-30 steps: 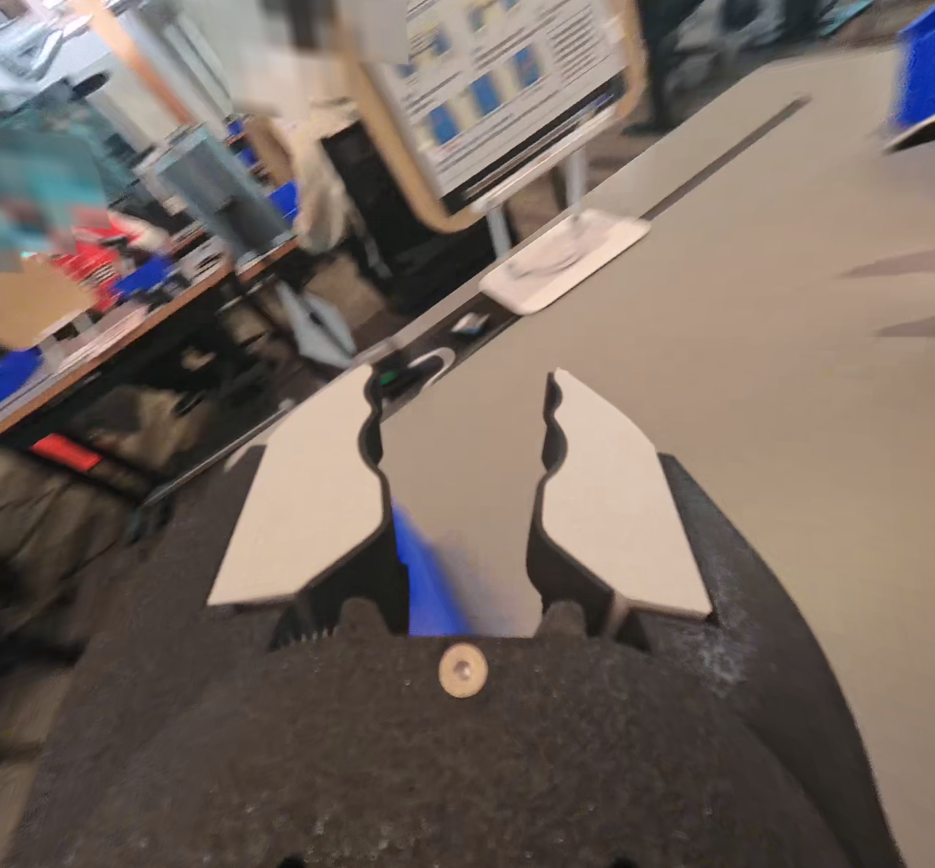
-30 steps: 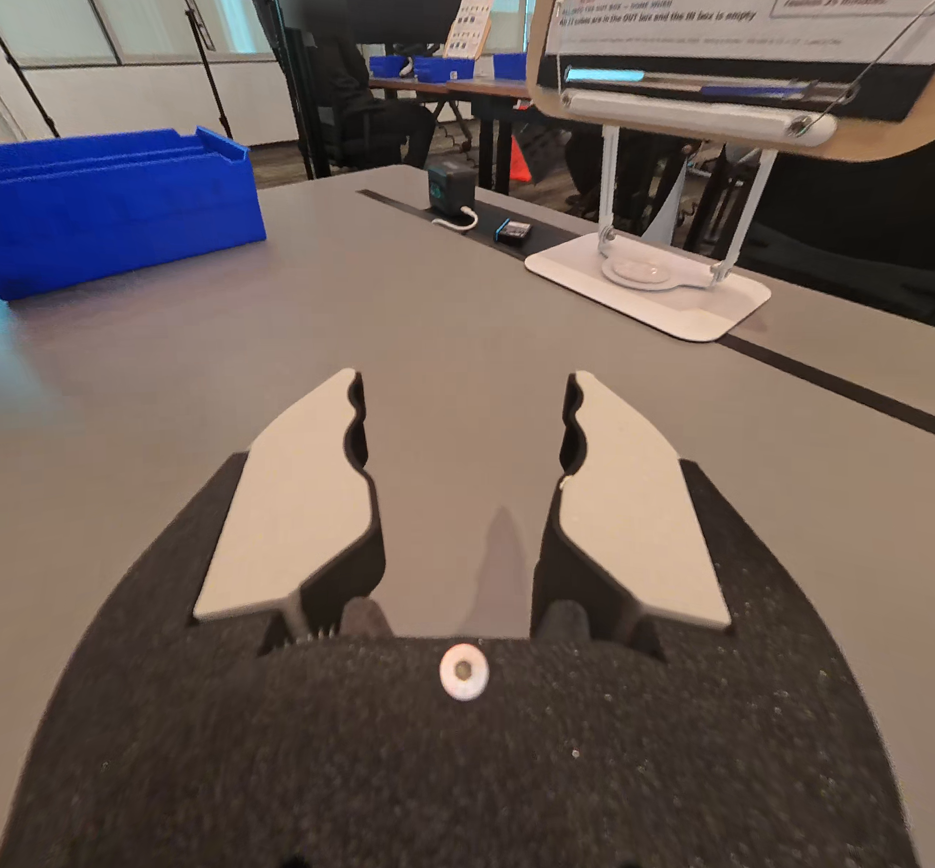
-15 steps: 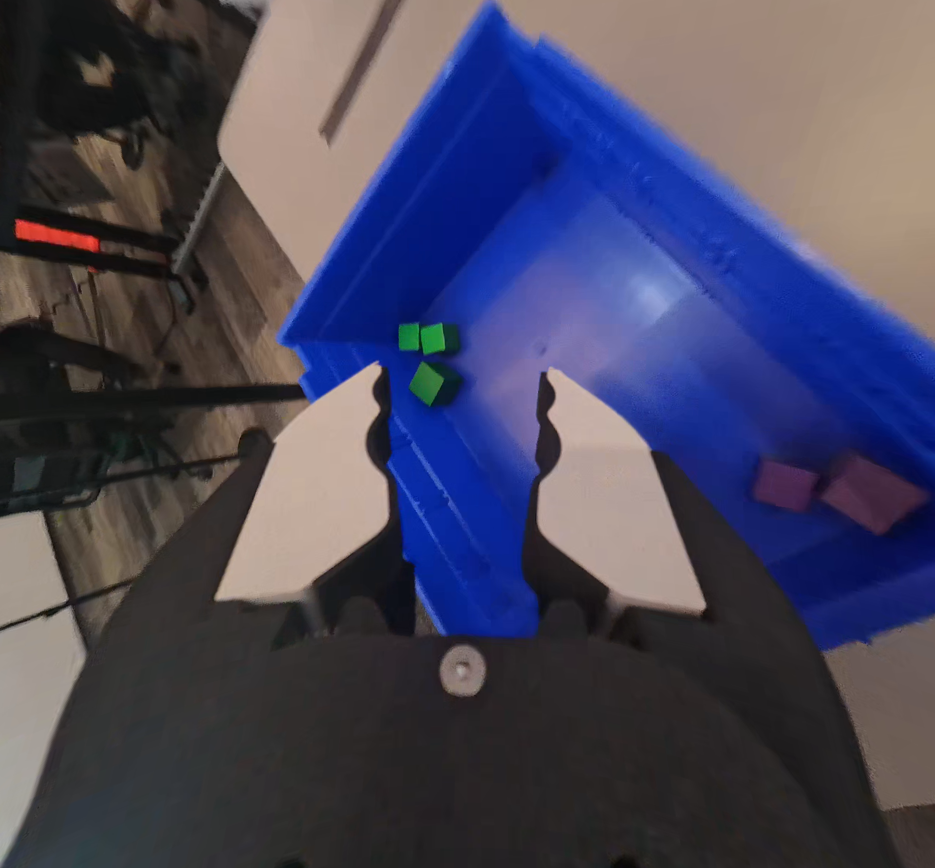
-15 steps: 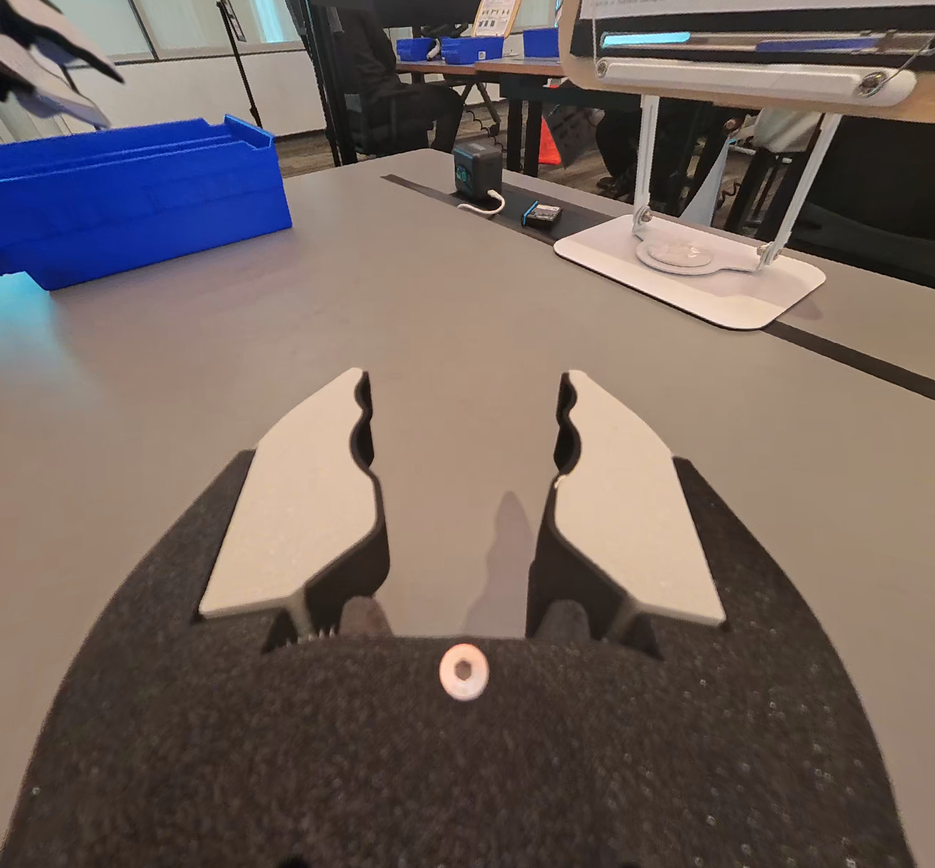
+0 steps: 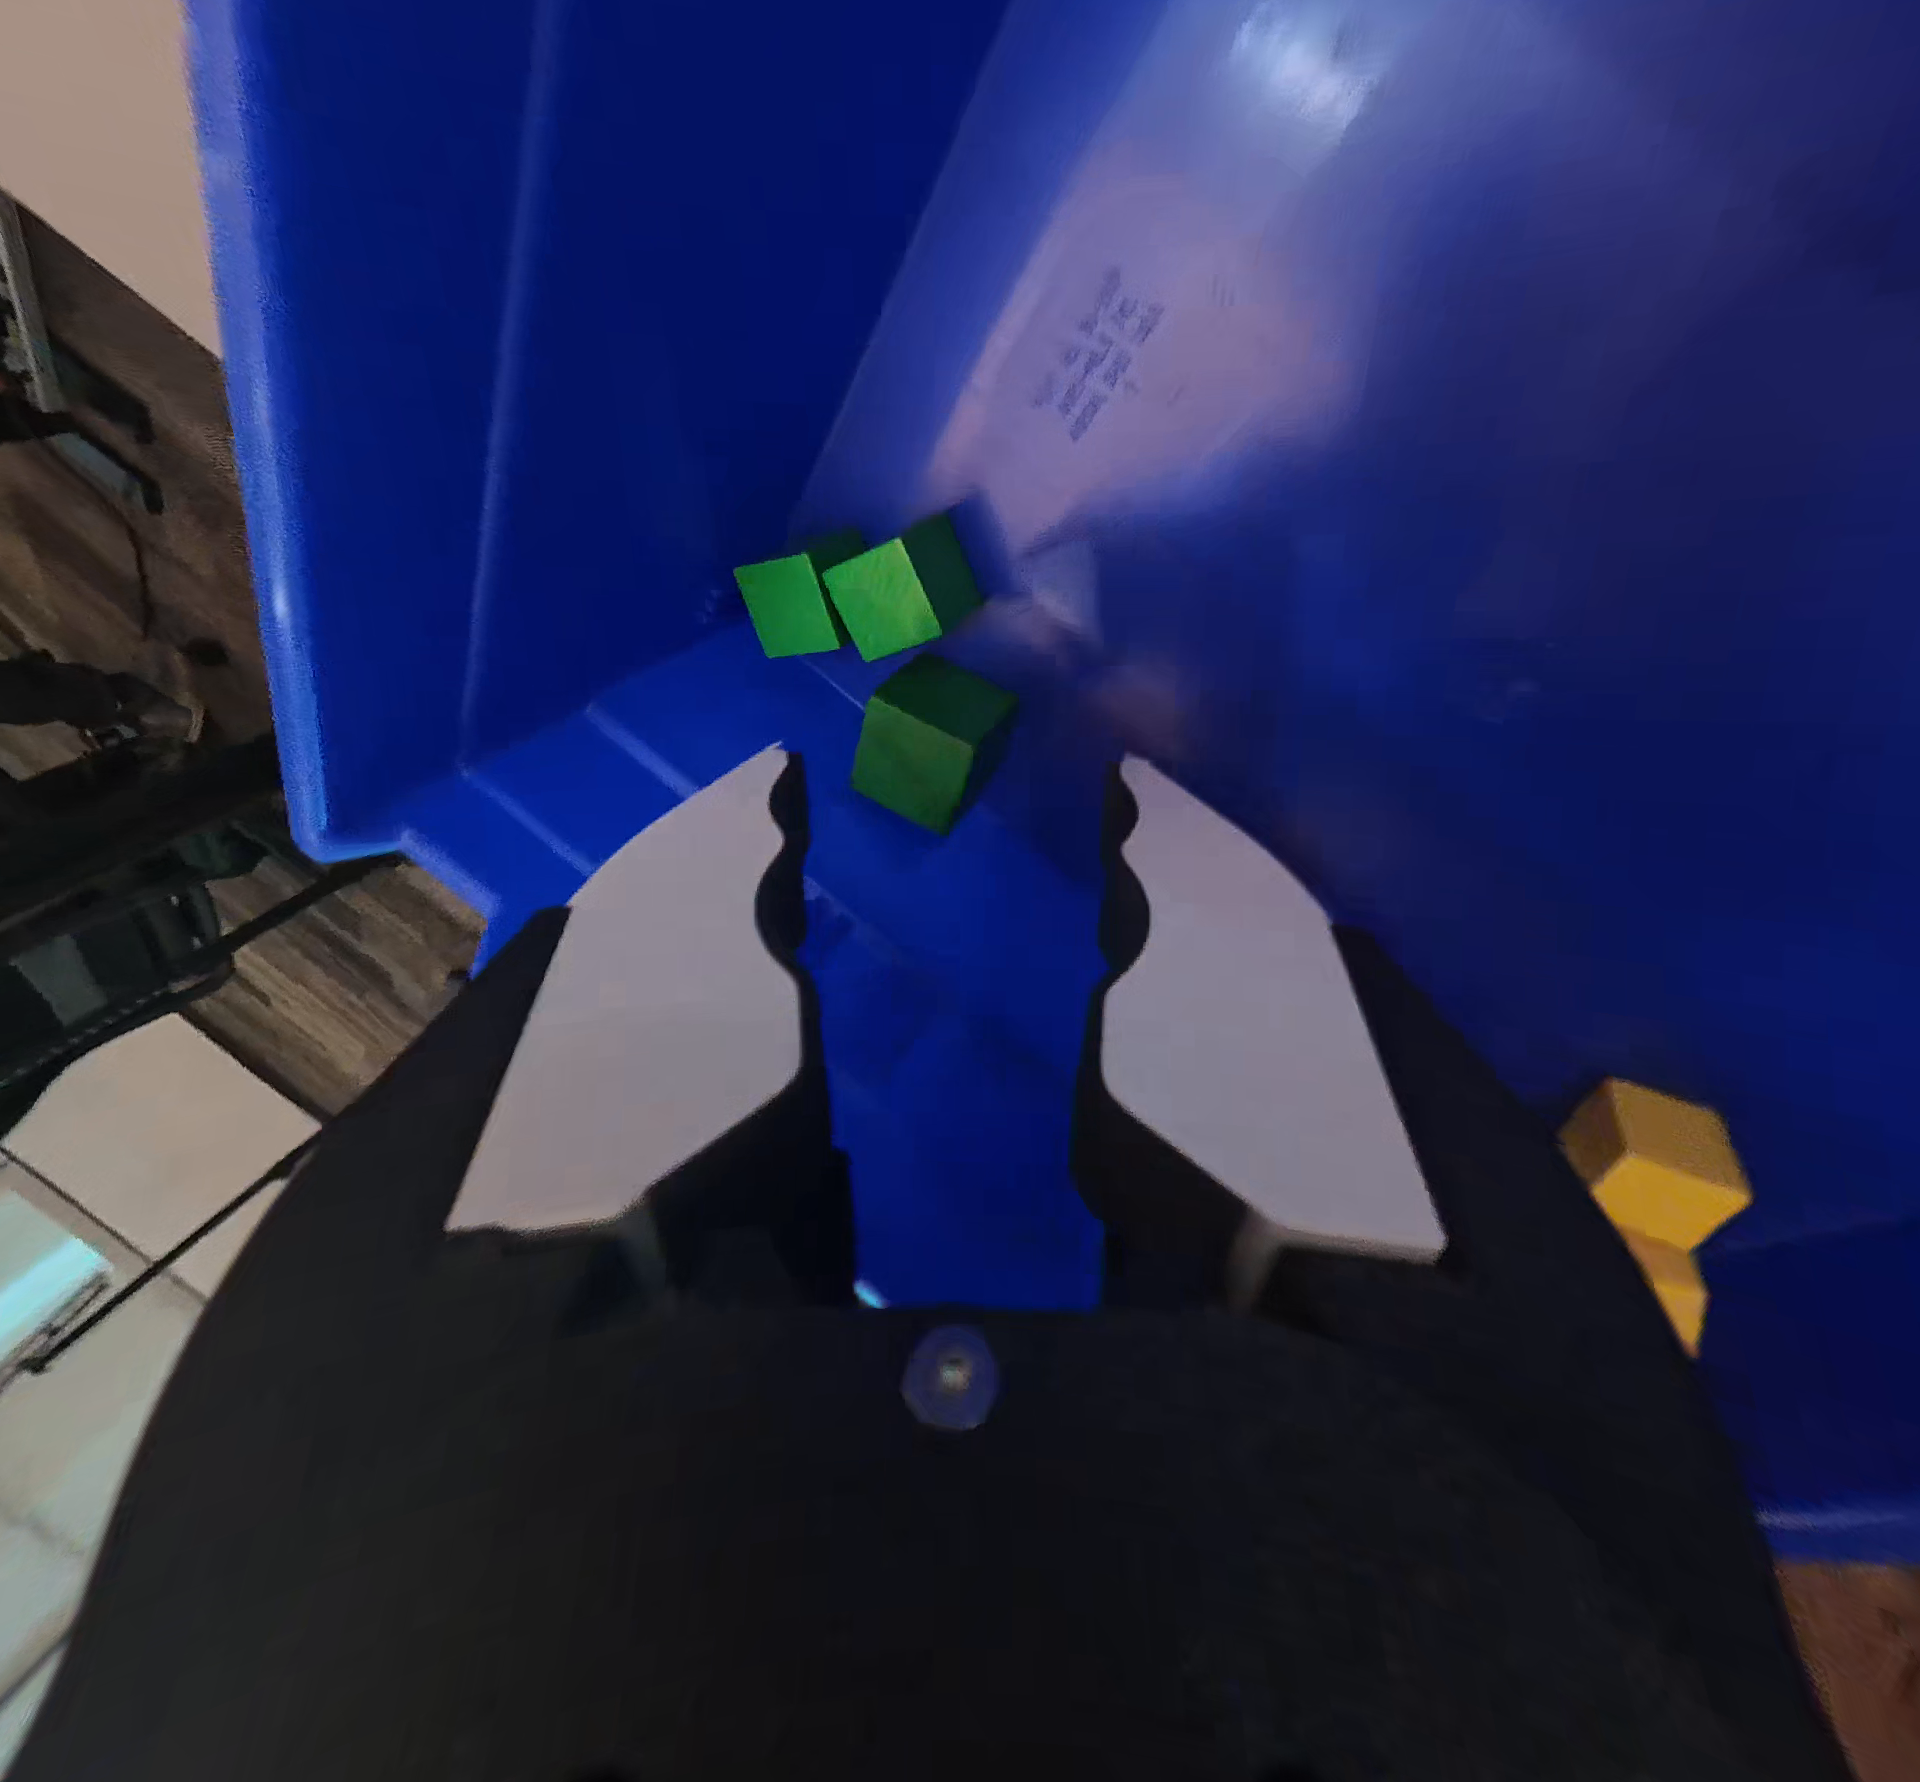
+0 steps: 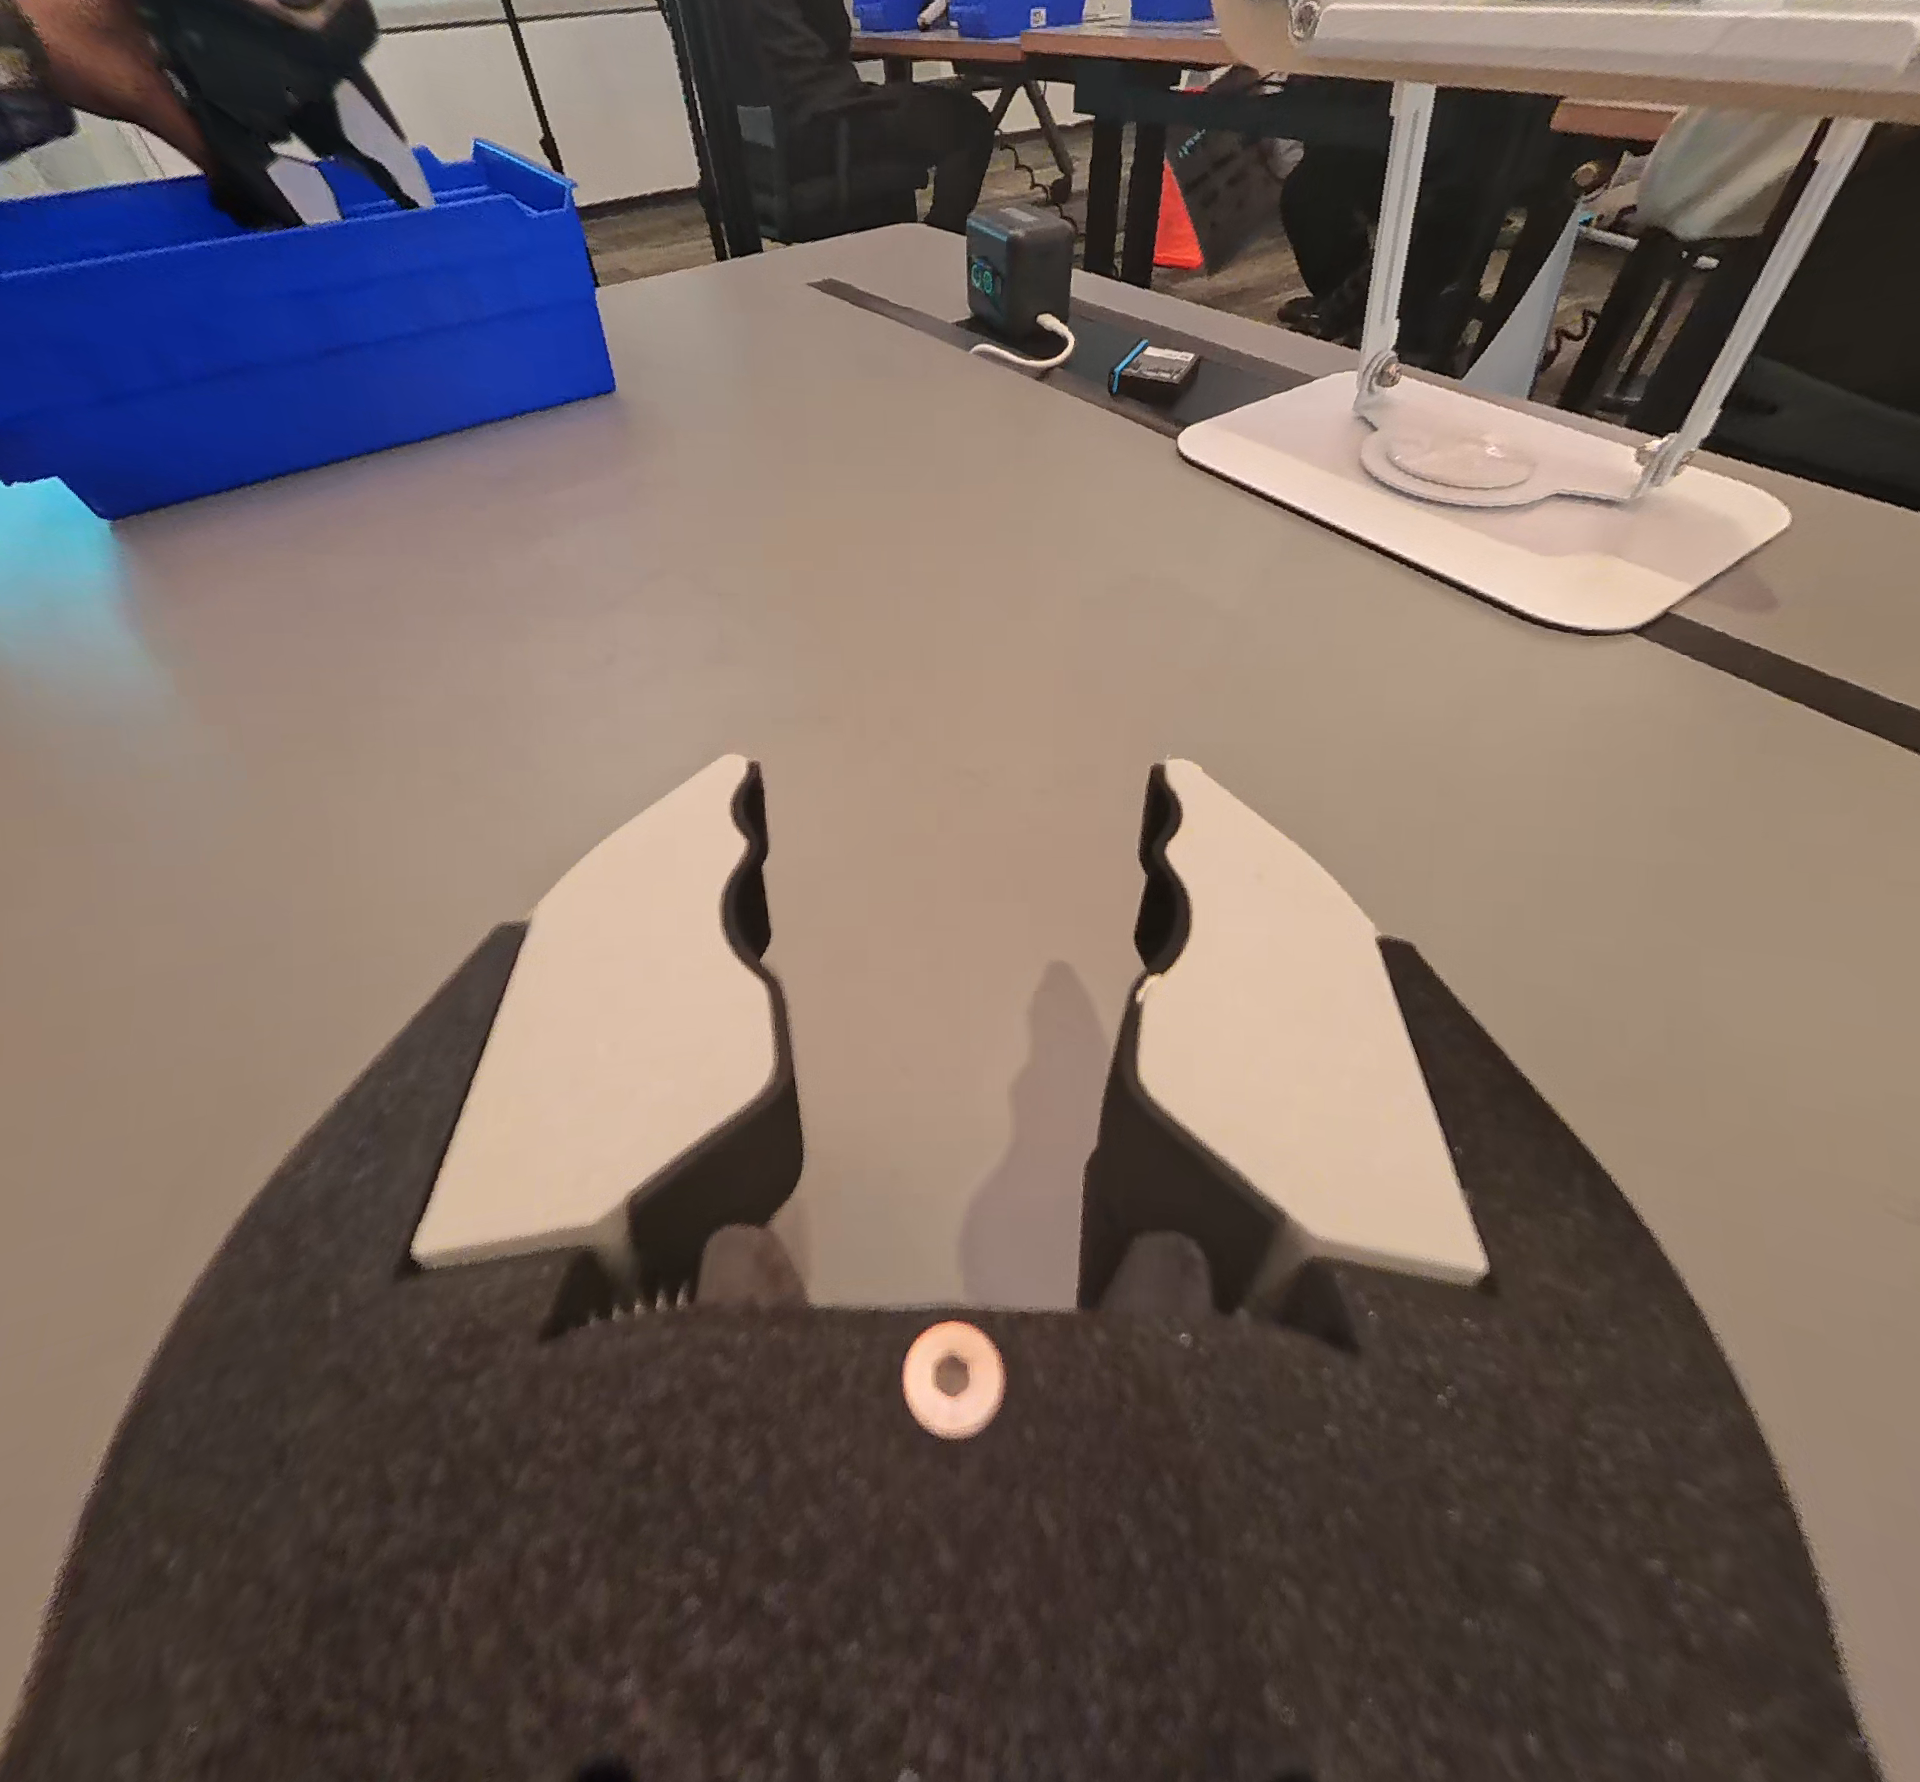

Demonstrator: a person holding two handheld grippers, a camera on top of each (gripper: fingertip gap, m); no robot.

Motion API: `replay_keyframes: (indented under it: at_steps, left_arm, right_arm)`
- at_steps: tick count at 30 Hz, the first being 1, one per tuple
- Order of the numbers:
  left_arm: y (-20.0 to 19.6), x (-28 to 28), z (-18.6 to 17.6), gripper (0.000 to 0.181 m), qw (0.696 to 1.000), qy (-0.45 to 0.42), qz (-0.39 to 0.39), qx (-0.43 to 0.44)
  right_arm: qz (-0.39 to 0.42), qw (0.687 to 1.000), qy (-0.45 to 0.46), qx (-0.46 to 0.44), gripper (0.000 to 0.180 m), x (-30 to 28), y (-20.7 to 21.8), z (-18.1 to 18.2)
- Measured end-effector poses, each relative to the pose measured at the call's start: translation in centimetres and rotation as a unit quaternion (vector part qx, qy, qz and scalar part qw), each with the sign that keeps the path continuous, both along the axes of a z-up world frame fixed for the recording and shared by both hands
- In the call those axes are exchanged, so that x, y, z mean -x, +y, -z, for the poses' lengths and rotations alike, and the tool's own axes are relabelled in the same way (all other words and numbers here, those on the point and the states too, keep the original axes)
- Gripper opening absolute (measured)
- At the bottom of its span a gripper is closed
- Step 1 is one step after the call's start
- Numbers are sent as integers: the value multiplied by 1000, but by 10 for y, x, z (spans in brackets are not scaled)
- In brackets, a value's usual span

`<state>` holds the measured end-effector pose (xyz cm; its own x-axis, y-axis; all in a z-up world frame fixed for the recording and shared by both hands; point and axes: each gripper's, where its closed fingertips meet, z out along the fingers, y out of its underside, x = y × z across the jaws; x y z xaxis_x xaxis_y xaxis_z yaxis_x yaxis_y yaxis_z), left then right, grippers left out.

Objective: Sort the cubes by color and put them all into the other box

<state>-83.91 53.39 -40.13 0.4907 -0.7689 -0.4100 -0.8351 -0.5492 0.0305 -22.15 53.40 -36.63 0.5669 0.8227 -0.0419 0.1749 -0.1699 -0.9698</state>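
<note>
Left wrist view smeared by motion blur: blue box (image 5: pixel 1351 382) floor marking illegible. Yellow cube (image 5: pixel 1652 1182) partly behind gripper housing; a second below it mostly hidden. Right wrist view: box contents hidden behind its wall (image 6: pixel 312 350).

Blue box (image 5: pixel 1455 485), green cubes (image 5: pixel 925 745), yellow cube (image 5: pixel 1652 1176), grey table (image 6: pixel 935 589), white stand base (image 6: pixel 1507 527)

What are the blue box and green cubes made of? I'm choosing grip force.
The blue box looks like moulded plastic with a glossy finish: its floor shows highlights. The green cubes look like matte painted wood or similar: flat faces, crisp edges, no shine. That stays uncertain.
</note>
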Motion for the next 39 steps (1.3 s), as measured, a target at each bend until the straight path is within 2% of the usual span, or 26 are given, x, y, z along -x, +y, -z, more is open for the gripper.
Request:
replay_keyframes:
  at_steps: [2, 7, 15, 21, 26, 29, 32, 35, 39]
  left_arm:
    - [2, 4, 4, 48, 999, 16, 16, 25]
    - [5, 10, 16, 47, 993, 62, 32, 95]
    - [-7, 23, 24, 32, 966, 154, 32, 204]
    - [-9, 27, 25, 29, 956, 192, 3, 221]
    - [-6, 18, -3, 29, 983, 132, -23, 124]
    - [-2, 5, -40, 28, 997, 53, -44, 22]
    - [1, -22, -88, 28, 994, -22, -45, -94]
    - [4, -84, -142, 29, 969, -132, -18, -209]
    - [-12, -221, -196, 28, 898, -307, 71, -306]
  right_arm:
    - [-5, 1000, -3, 0, 69, 2, -1, 1]
    - [-12, 1000, -18, -5, 69, 5, -3, 5]
    - [-16, 1000, -19, -2, 70, 6, -2, 6]
    - [-15, 1000, -19, -3, 69, 4, -3, 5]
    - [-19, 1000, -9, 0, 69, 4, -6, 0]
    - [-25, 1000, 1, 7, 69, 6, -8, -2]
    - [-34, 999, 10, 17, 69, 8, -11, -3]
    - [-42, 998, 23, 29, 69, 12, -13, -5]
    - [-86, 986, 88, 109, 67, 29, -27, -12]
